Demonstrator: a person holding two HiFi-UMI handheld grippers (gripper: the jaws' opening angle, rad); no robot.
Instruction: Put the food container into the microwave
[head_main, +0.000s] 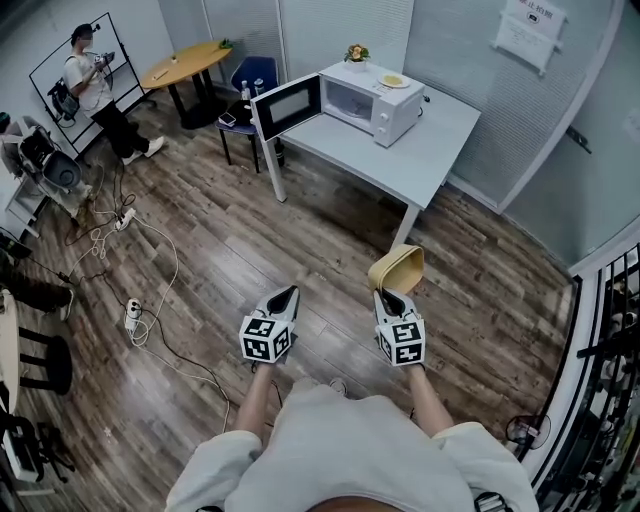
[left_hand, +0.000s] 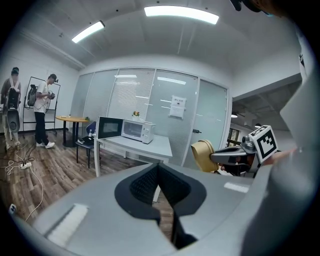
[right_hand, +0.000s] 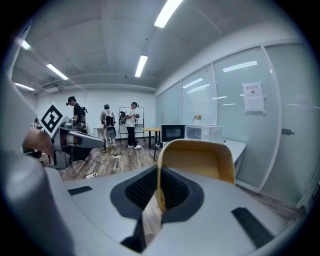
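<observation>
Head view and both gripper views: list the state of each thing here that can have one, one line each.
White microwave: open, standing on the grey table.
Black-framed microwave door: swung wide open.
Tan plastic food container: off the table, held by one wall.
Right gripper: shut on the container's wall.
Left gripper: shut, nothing between its jaws.
</observation>
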